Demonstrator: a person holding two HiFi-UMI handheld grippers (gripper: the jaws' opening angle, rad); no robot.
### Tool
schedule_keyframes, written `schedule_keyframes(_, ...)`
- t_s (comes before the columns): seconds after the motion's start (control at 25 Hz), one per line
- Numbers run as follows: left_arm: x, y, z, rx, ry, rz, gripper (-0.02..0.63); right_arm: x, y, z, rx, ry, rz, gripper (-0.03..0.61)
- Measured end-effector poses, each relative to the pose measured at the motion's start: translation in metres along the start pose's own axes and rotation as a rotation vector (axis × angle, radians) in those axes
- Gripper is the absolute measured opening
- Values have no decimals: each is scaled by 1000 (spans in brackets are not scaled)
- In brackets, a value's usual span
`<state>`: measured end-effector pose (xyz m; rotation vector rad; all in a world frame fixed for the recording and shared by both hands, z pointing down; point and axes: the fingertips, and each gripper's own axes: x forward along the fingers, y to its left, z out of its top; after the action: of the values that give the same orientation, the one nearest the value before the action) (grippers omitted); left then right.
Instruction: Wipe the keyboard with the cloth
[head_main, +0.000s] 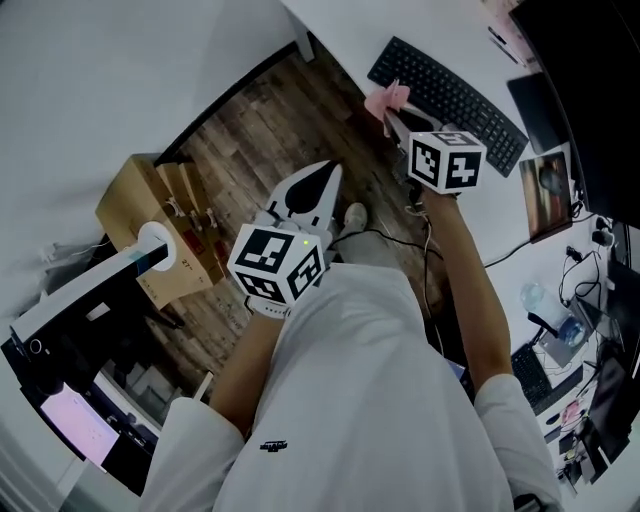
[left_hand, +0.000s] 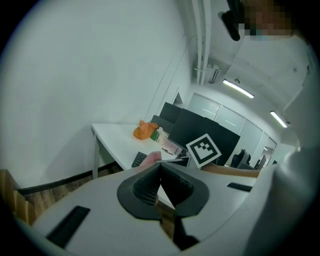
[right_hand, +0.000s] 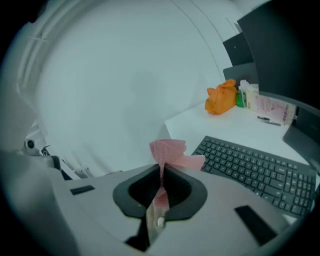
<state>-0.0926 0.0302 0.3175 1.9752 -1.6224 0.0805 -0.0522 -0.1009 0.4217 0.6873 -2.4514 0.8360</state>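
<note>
The right gripper (right_hand: 161, 166) was found with its jaws closed tight on the cloth (right_hand: 168, 151), a pink piece pinched along a thin fold between the pads, its loose end fanning out just past the fingertips. In the head view the same right gripper (head_main: 394, 120) was held in the air with the cloth (head_main: 387, 98) at its tip, just short of the near left end of the keyboard (head_main: 446, 101); contact between cloth and keys could not be confirmed from either view. The keyboard (right_hand: 255, 168), black, lay ahead and to the right of the right gripper's jaws on a white desk (right_hand: 226, 128). Beyond it, further ahead of those jaws, an orange bundle (right_hand: 221, 98) sat at the back of the desk, beside small bottles or packets that were too blurred to identify. The left gripper (left_hand: 160, 166) had its jaws brought together at the tips with nothing between them. In the head view the left gripper (head_main: 327, 176) was held lower and nearer the person's body, well apart from the desk, over a wooden floor (head_main: 262, 135). A pink patch seen just beyond the left jaws was probably the cloth. To the left of the left gripper stood a cardboard box (head_main: 160, 215) on the floor.
</note>
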Motion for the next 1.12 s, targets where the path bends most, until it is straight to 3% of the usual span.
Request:
schedule_keyframes(0.72, -56, -5, 40, 70, -139, -6, 18, -147, 80, 50, -270, -280, -9, 23)
schedule_keyframes(1.12, -73, -4, 53, 80, -183, -14, 18, -202, 86, 38, -191, -394, -26, 22)
